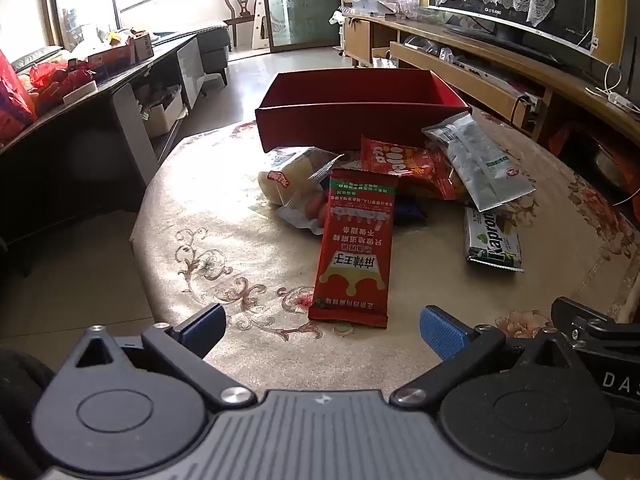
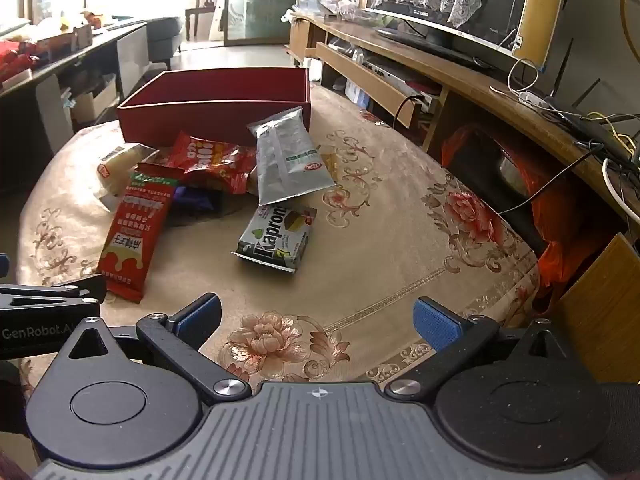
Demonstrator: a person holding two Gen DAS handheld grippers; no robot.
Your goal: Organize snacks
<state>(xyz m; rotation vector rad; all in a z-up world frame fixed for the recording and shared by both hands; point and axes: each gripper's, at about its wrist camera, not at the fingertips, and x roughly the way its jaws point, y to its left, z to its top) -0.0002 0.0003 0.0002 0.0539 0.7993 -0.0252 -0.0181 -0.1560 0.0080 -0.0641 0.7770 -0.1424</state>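
Left wrist view shows the left hand-held gripper spread wide and empty before the long red packet, the right hand-held gripper likewise released, snacks heaped on the tabletop beside the red box, likely their destination.

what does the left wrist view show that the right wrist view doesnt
Only the left wrist view shows the left tool, open, and a red bag on the dark side table.

Only the right wrist view shows the right tool, open, the router with its cables on the TV bench, and an orange bag beneath it.

Both show the red box, the long red snack packet, the Kapron packet and the silver pouch.
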